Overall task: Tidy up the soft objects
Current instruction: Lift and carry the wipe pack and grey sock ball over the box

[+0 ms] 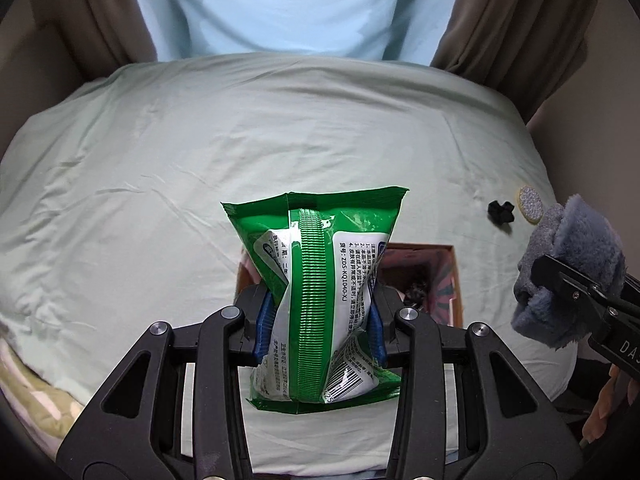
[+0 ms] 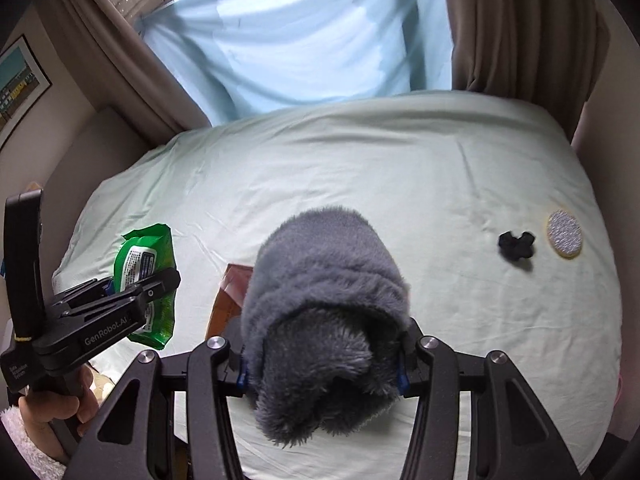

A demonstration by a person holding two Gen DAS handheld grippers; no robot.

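My left gripper is shut on a green wet-wipes pack and holds it upright above a cardboard box. The pack also shows in the right wrist view, squeezed in the left gripper. My right gripper is shut on a fluffy grey-blue slipper above the same box. The slipper also shows at the right in the left wrist view. A small black fabric piece and a round yellow-rimmed grey pad lie on the bed at the right.
A pale green bedsheet covers the bed. Brown curtains and a light blue cloth hang behind it. A framed picture hangs on the left wall. Patterned bedding shows at the lower left.
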